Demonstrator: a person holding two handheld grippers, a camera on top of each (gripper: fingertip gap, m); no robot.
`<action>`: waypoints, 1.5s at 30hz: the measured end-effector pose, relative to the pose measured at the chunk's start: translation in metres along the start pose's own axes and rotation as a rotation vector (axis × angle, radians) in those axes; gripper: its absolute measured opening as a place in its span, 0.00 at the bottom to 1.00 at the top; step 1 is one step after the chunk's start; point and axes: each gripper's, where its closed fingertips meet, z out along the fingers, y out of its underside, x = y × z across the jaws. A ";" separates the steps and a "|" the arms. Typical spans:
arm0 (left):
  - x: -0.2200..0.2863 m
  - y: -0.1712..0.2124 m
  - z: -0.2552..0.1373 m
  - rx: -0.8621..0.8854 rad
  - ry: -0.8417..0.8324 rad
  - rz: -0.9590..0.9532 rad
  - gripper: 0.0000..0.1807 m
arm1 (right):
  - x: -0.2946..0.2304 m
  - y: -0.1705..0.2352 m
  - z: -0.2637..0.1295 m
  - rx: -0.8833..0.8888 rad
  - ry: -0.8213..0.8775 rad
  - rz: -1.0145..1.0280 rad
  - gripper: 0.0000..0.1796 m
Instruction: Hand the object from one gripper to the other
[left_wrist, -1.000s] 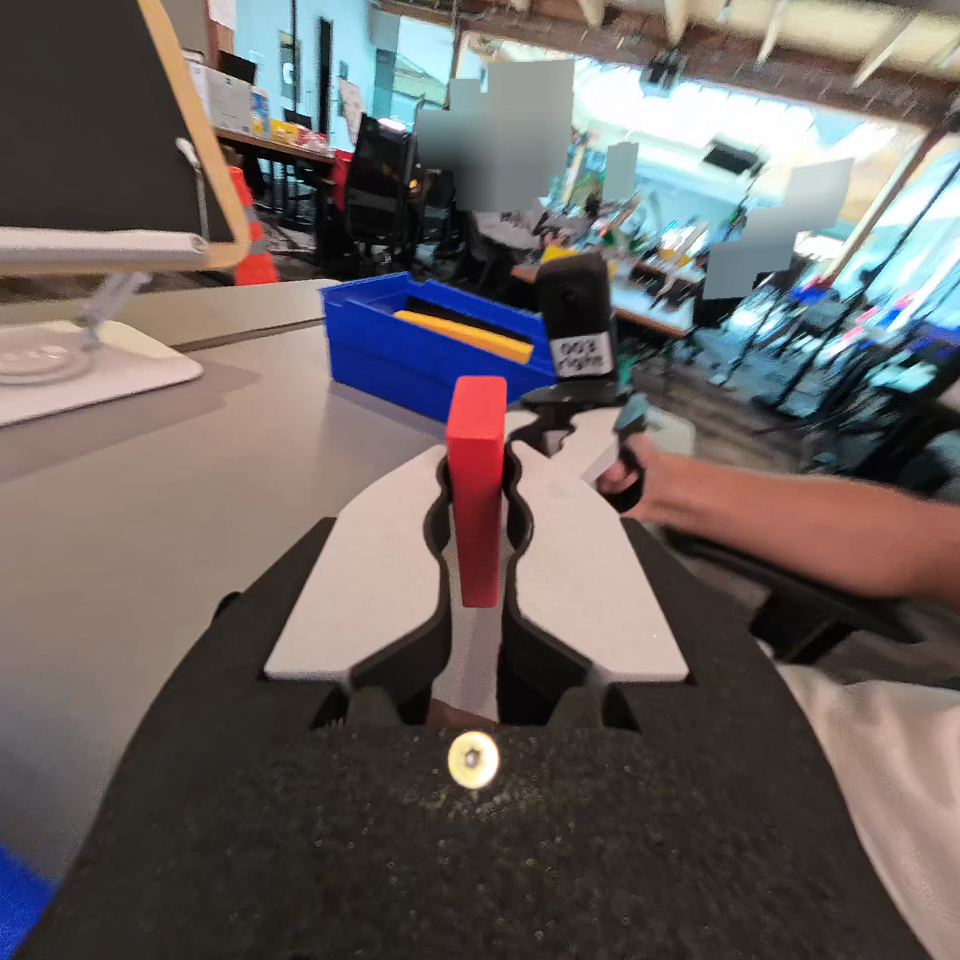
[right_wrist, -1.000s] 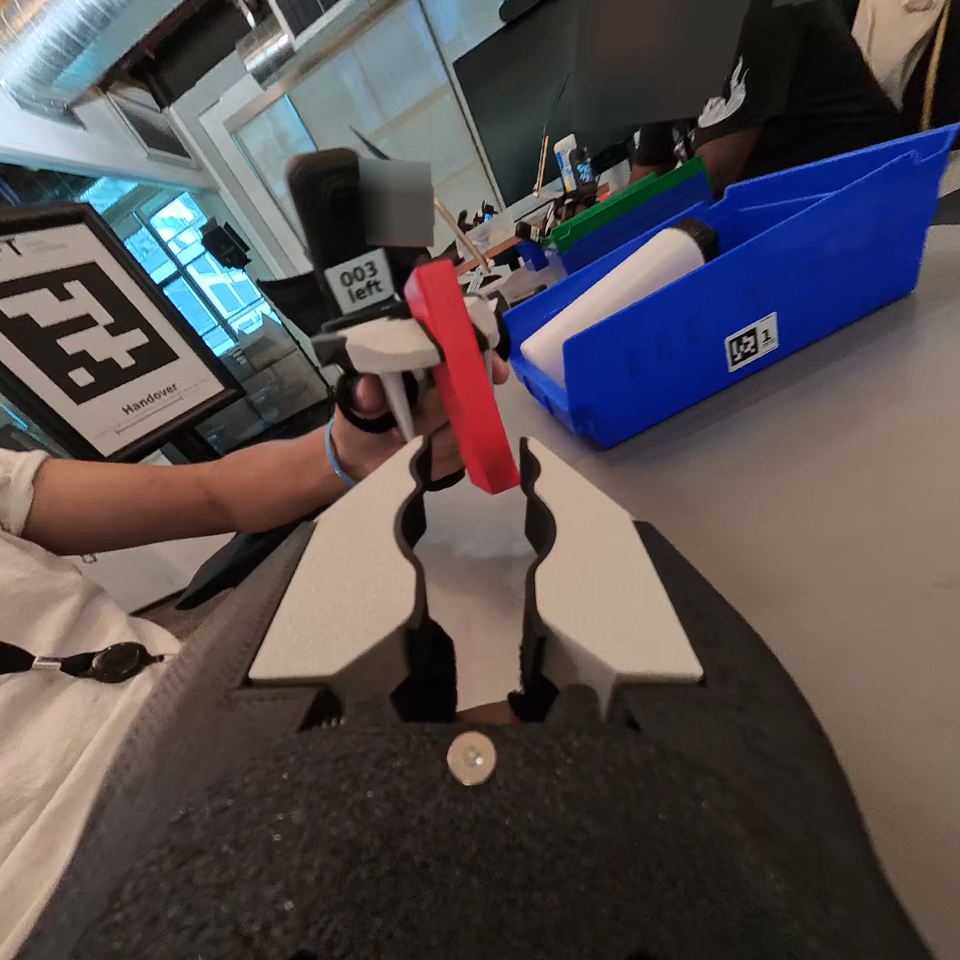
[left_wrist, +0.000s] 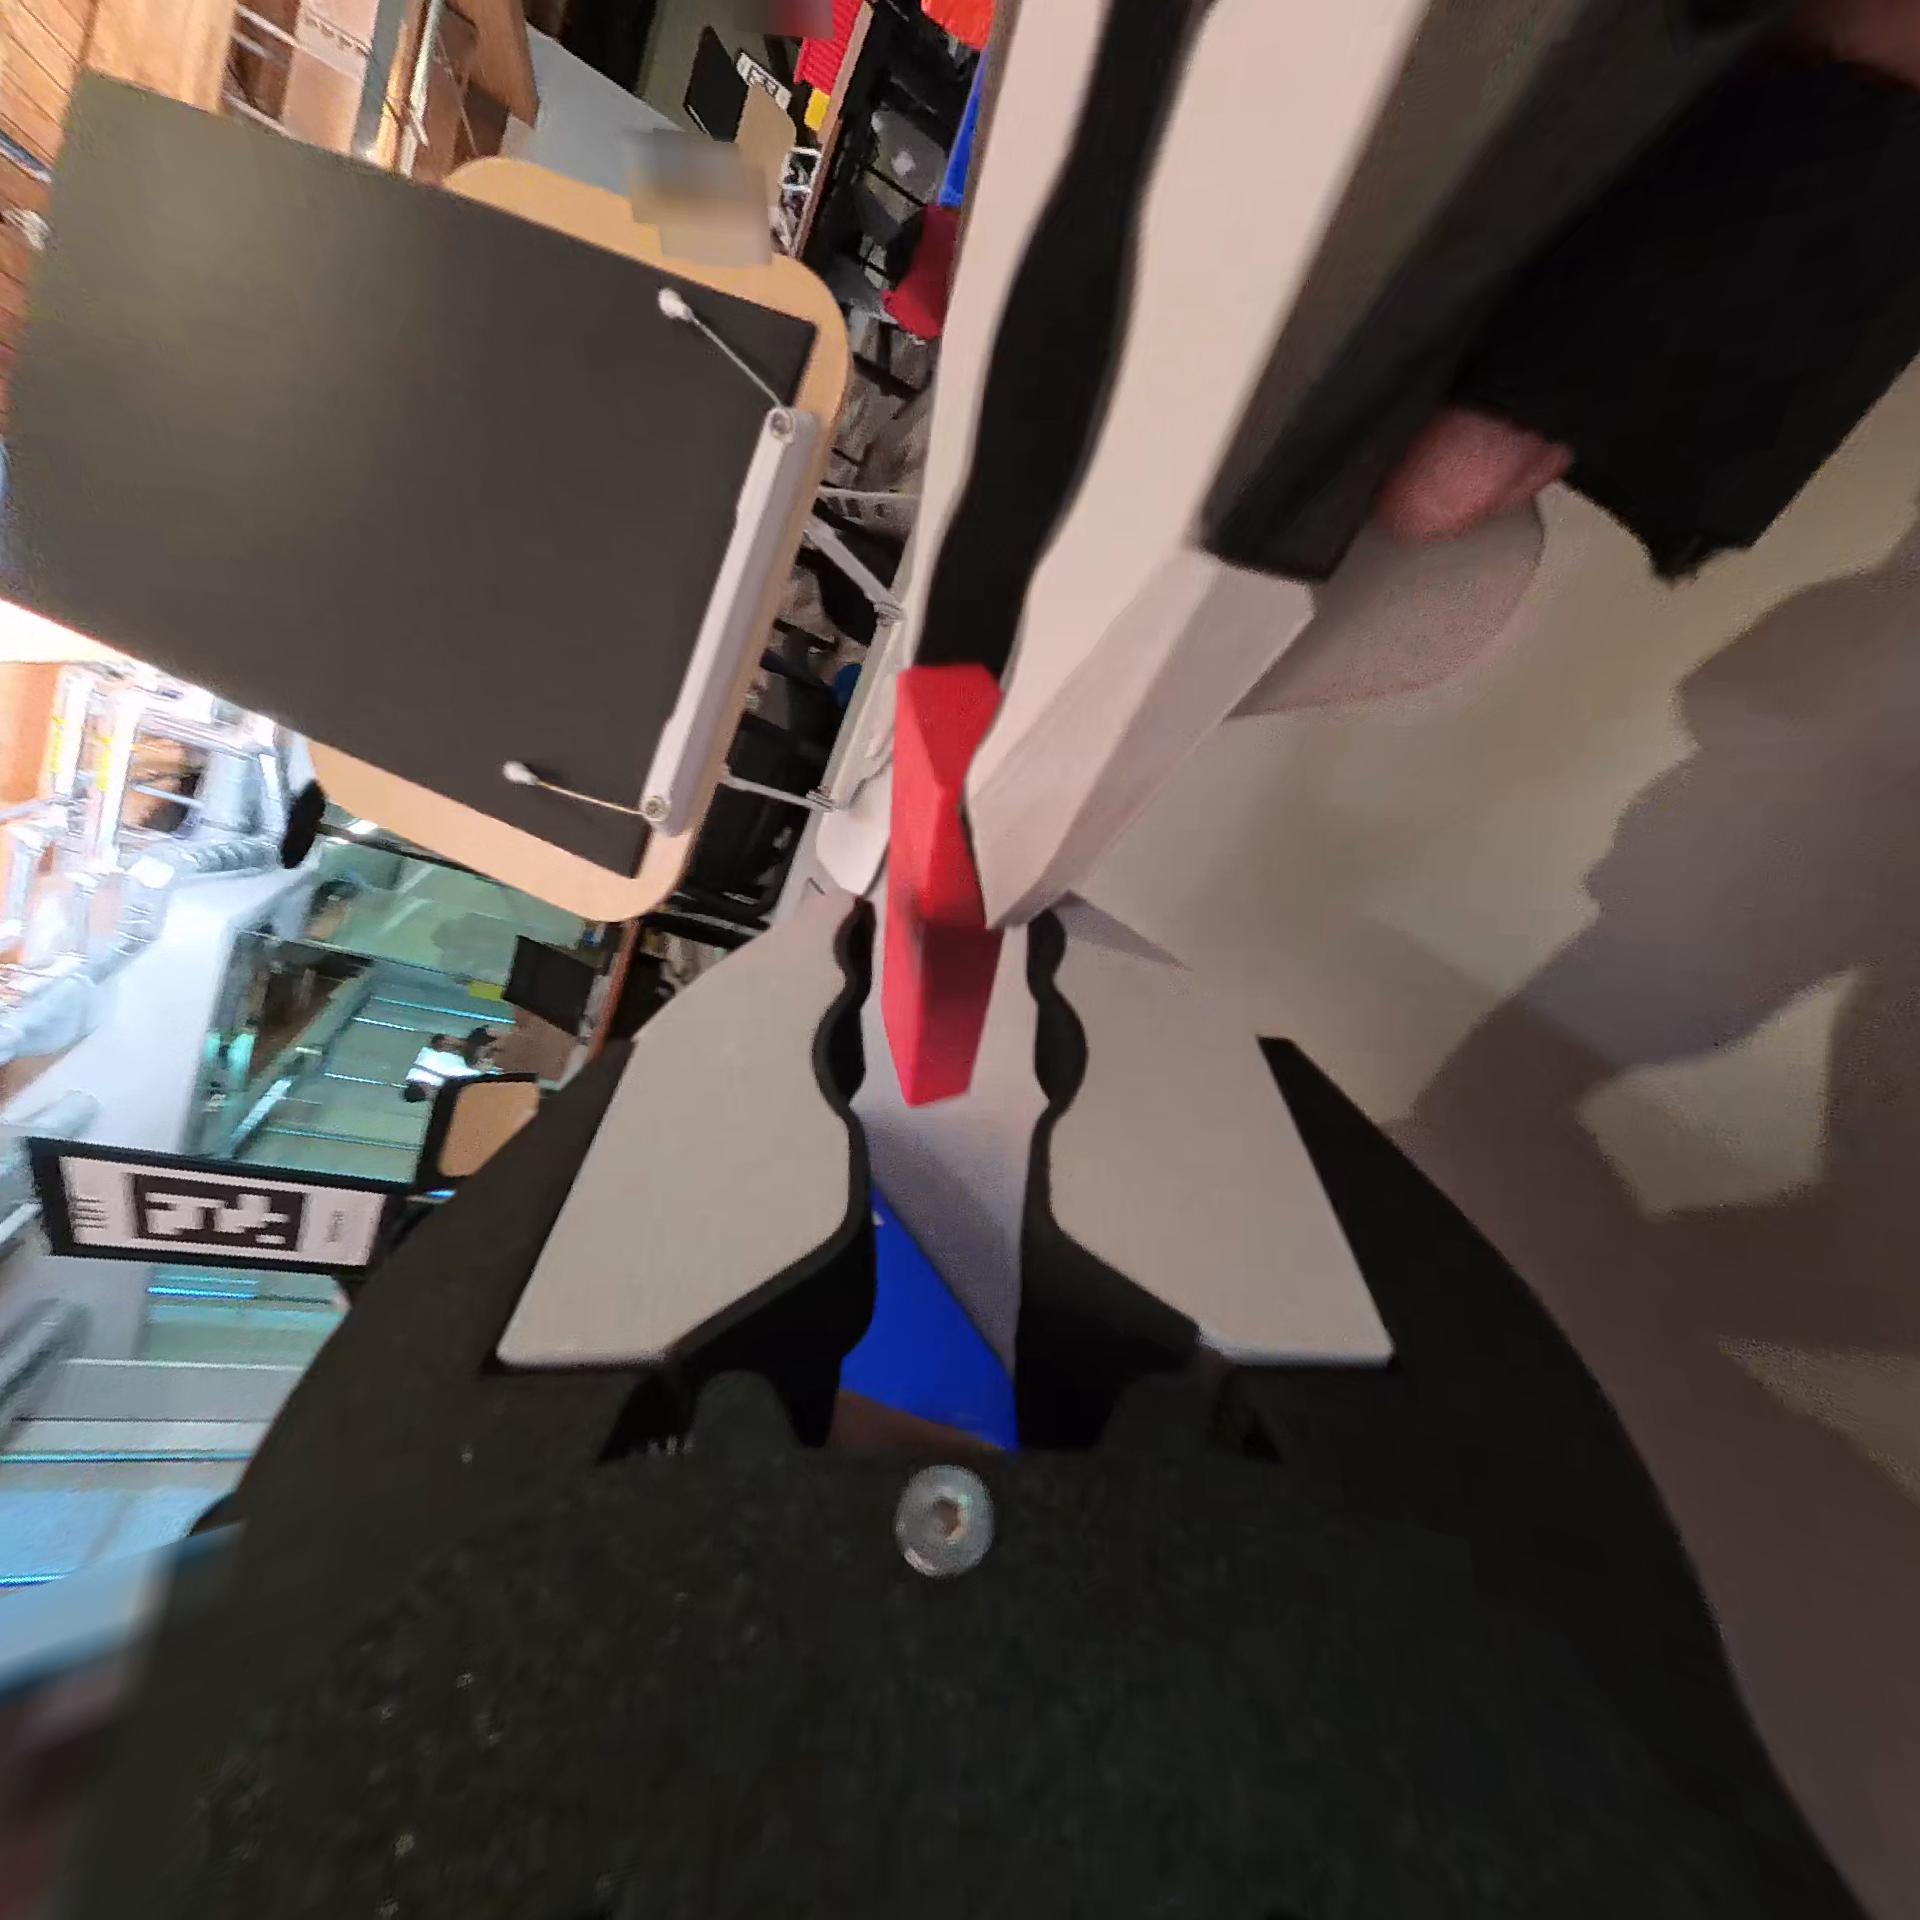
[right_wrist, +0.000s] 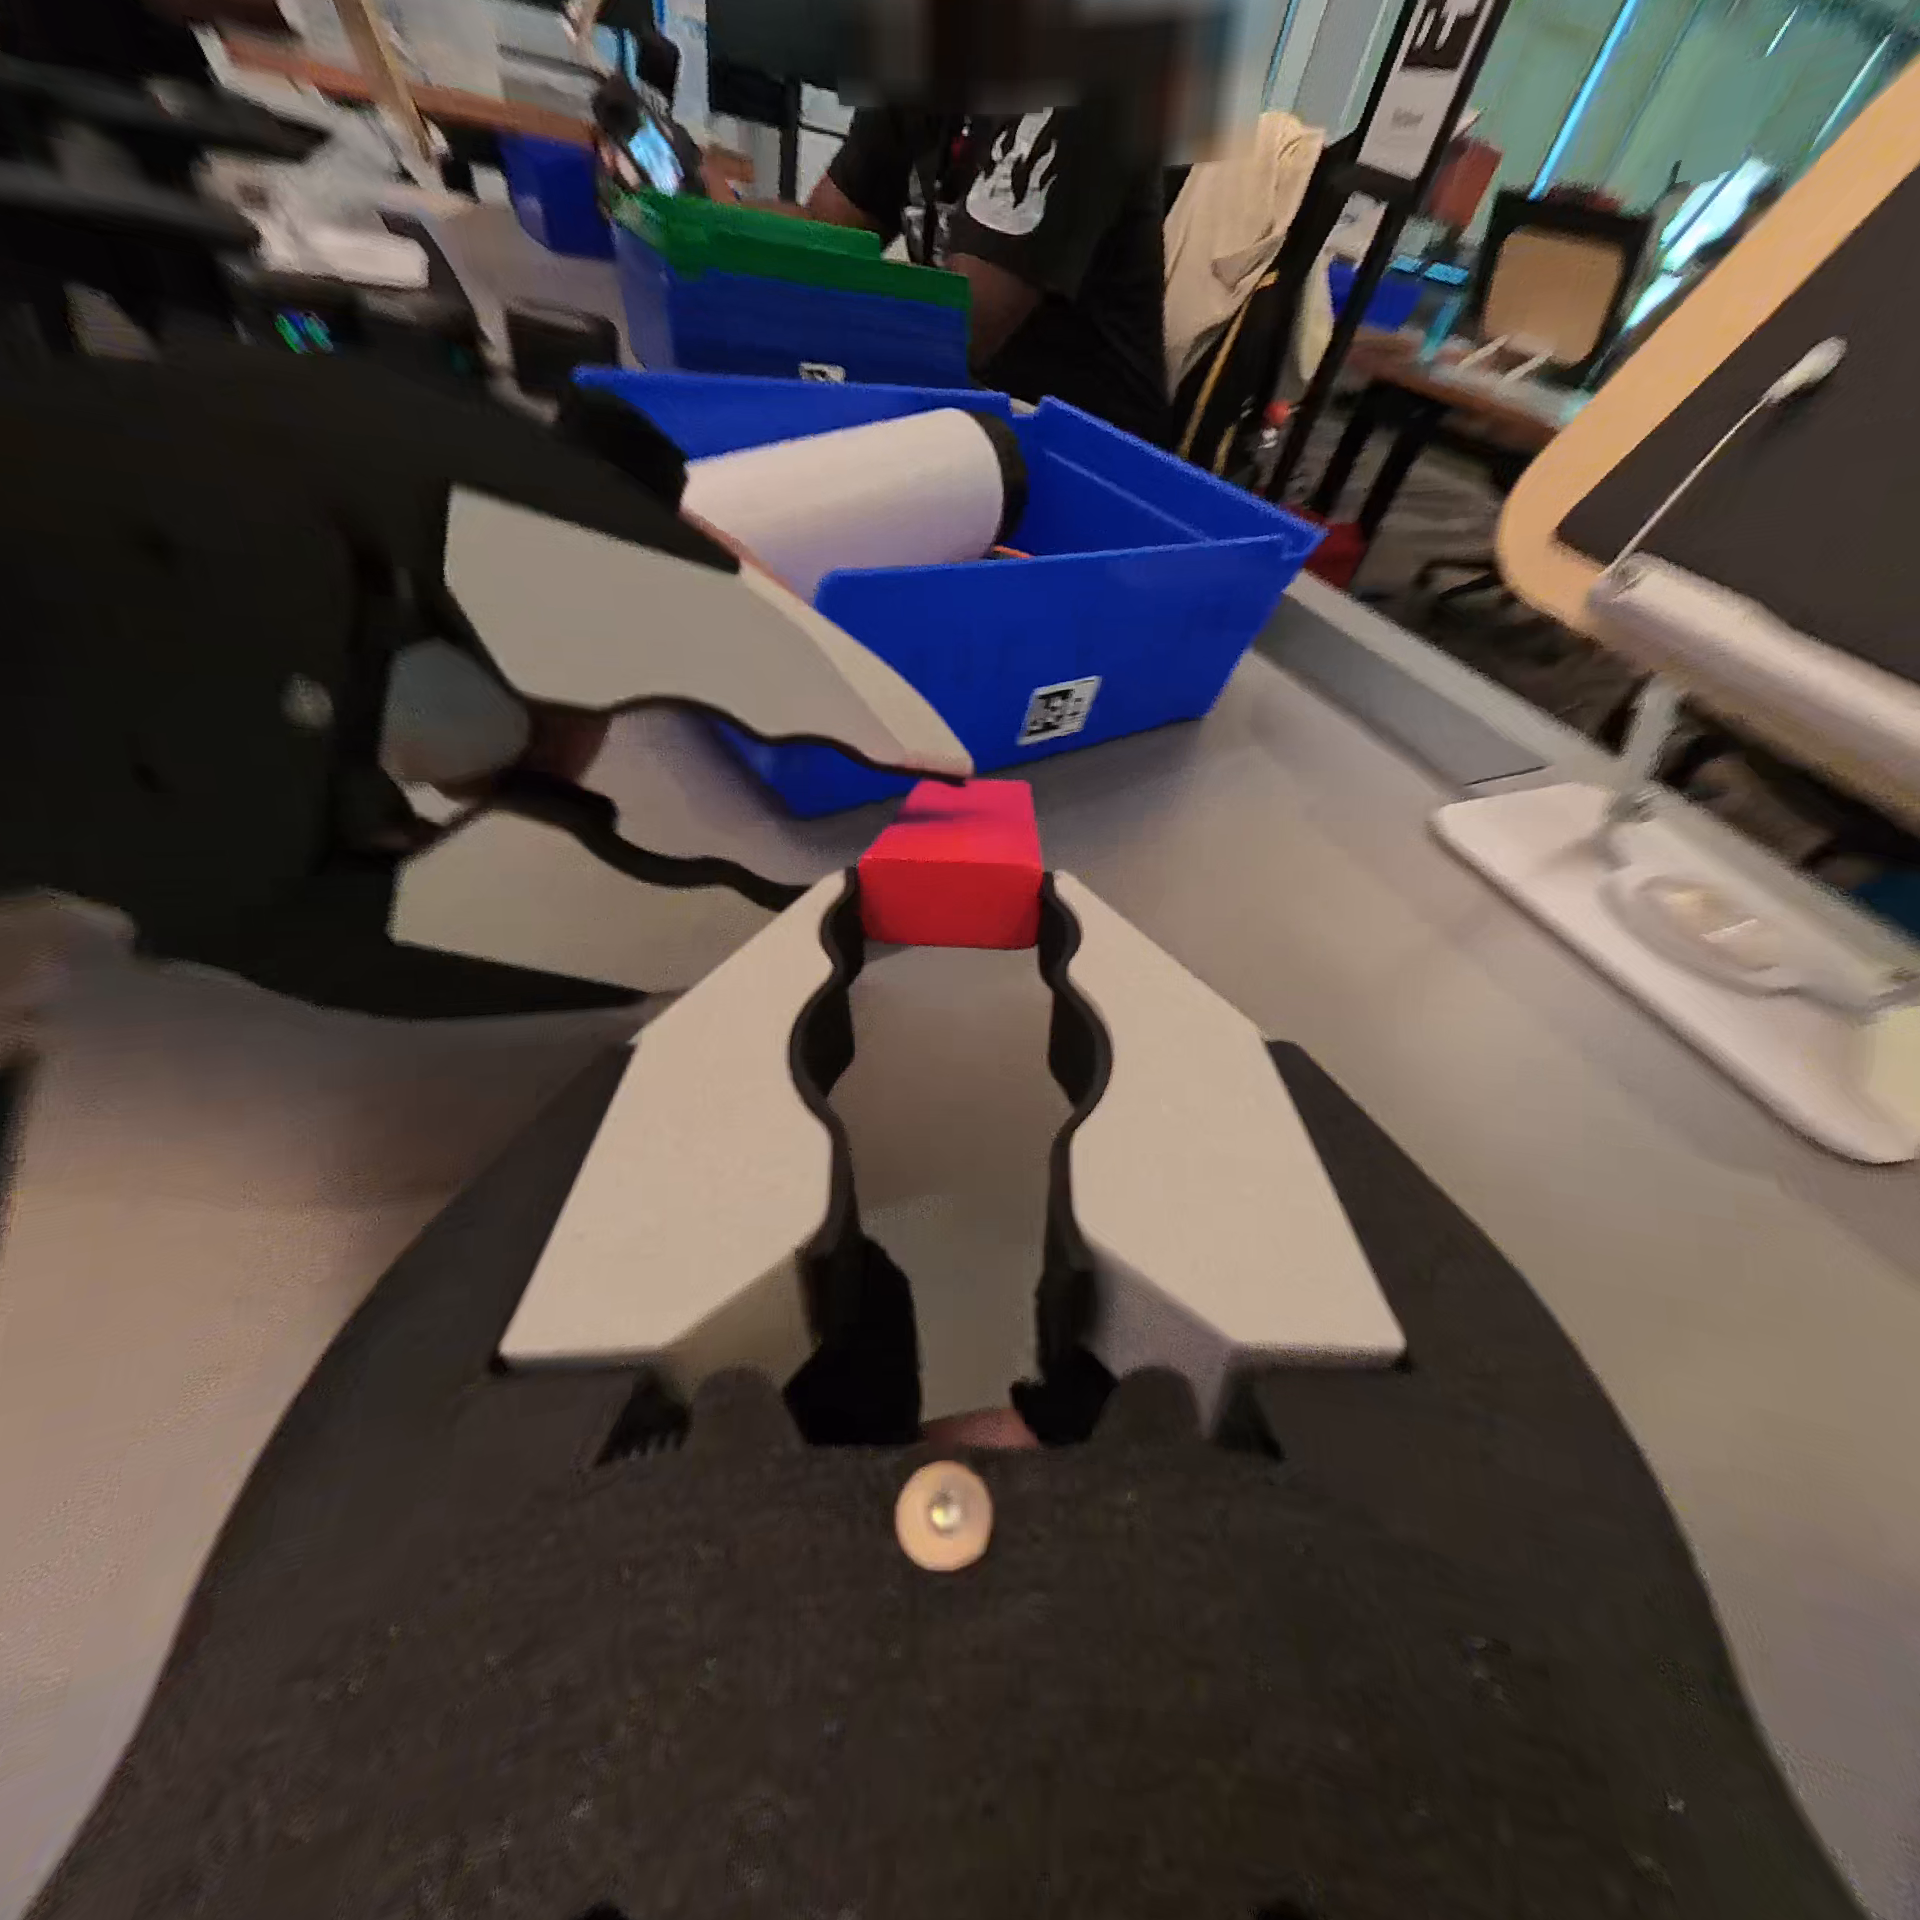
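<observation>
While clamped, one red block (right_wrist: 949, 891).

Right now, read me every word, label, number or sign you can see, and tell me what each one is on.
I can't quote writing; these bear it.
White square code sticker on the blue plastic bin front: pattern only, characters too small.
Black-framed white marker sign, lower left: small print blurred.
Second framed sign, top right: blurred.
</observation>
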 end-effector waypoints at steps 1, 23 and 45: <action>0.001 0.001 0.000 0.000 0.019 -0.033 0.16 | 0.006 0.001 -0.002 -0.014 0.046 -0.079 0.18; 0.009 -0.001 -0.001 0.106 0.591 -0.887 0.59 | -0.025 -0.004 -0.002 -0.052 0.271 -0.973 0.18; -0.015 -0.024 -0.033 0.404 0.572 -0.620 0.58 | -0.028 -0.008 -0.026 0.117 -0.517 0.493 0.42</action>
